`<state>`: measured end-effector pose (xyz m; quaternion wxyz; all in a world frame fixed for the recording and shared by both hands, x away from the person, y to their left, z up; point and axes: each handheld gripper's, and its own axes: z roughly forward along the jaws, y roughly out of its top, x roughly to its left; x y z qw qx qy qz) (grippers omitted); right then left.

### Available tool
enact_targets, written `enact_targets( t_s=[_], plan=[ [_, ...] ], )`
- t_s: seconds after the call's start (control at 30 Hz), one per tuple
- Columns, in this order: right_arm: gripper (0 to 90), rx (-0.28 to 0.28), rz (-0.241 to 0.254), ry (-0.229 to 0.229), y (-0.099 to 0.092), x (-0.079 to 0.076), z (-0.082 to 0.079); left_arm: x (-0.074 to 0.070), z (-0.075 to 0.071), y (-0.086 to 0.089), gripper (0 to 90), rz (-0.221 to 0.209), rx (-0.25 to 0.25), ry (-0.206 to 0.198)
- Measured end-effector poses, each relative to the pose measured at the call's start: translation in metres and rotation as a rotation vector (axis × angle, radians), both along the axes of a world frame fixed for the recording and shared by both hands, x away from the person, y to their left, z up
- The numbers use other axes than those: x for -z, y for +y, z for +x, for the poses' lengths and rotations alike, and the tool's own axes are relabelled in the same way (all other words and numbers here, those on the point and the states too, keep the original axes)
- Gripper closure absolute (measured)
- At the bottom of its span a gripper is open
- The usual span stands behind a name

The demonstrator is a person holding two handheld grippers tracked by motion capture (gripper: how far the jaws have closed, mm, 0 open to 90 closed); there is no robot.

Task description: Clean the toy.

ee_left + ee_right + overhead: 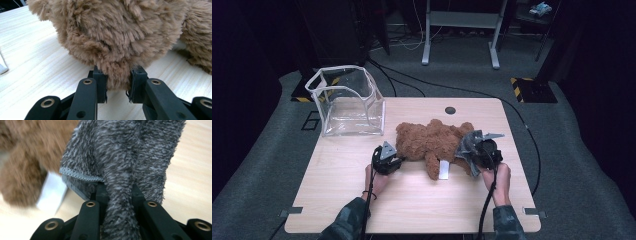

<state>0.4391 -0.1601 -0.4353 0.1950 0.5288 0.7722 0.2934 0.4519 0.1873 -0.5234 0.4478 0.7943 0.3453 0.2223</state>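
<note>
A brown plush bear (432, 140) lies on the wooden table (337, 190), with a white tag (444, 169) at one leg. My left gripper (388, 159) sits at the bear's left end, its jaws shut on a tuft of the brown fur (117, 80). My right gripper (479, 150) is at the bear's right side, shut on a fold of a grey fuzzy cloth (120, 165) that drapes over its jaws. In the right gripper view the bear (22, 170) and its tag (51, 195) are blurred at the left.
A clear plastic bin (346, 100) stands at the table's back left corner. A round hole (450, 110) is in the table's far edge. Cables and a desk frame (460, 30) lie on the floor behind.
</note>
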Motion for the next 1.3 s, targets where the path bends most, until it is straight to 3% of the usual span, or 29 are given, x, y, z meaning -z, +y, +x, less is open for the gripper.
enact_targets(
  t_s=[0.13, 0.23, 0.47, 0.5, 0.6, 0.73, 0.83, 0.93, 0.97, 1.03, 1.1, 1.2, 1.3],
  plan=[
    [76.3, 0.009, -0.024, 0.054, 0.007, 0.019, 0.013, 0.000, 0.000, 0.000, 72.5, 0.002, 0.001, -0.002],
    [76.6, 0.027, -0.005, 0.066, -0.002, 0.027, 0.007, 0.000, 0.000, 0.000, 72.5, 0.004, 0.002, -0.001],
    [76.6, 0.051, -0.099, 0.157, -0.022, 0.031, -0.015, 0.000, 0.000, 0.000, 72.5, 0.006, 0.002, -0.001],
    [76.6, 0.052, -0.100, 0.155, -0.025, 0.031, -0.016, 0.000, 0.000, 0.000, 72.5, 0.003, 0.002, 0.001],
    [76.4, 0.067, -0.070, 0.090, -0.031, 0.018, -0.016, 0.000, 0.000, 0.000, 72.5, 0.008, 0.003, -0.003],
    [76.3, 0.068, -0.052, 0.004, -0.022, 0.003, 0.006, 0.000, 0.000, 0.000, 72.5, 0.011, 0.000, -0.002],
    [76.1, 0.089, -0.089, -0.004, -0.008, 0.006, 0.028, 0.000, 0.000, 0.000, 72.6, 0.013, 0.000, -0.002],
    [76.3, 0.109, -0.120, 0.060, 0.000, 0.020, 0.041, 0.000, 0.000, 0.000, 72.6, 0.013, -0.001, -0.002],
    [76.5, 0.091, -0.128, 0.070, 0.000, 0.024, 0.041, 0.000, 0.000, 0.000, 72.6, 0.012, -0.001, 0.000],
    [76.6, 0.074, -0.102, 0.094, 0.000, 0.026, 0.035, 0.000, 0.000, -0.001, 72.7, 0.008, -0.009, -0.006],
    [76.7, 0.054, -0.059, 0.151, -0.003, 0.025, 0.027, 0.000, 0.000, -0.001, 72.8, 0.008, -0.011, -0.005],
    [76.6, -0.015, 0.012, 0.214, -0.009, 0.023, 0.017, 0.000, 0.001, -0.001, 72.8, 0.005, -0.015, -0.004],
    [76.1, -0.018, 0.040, 0.176, -0.009, 0.021, 0.013, 0.000, 0.001, -0.001, 73.0, 0.008, -0.013, -0.004]
  ],
)
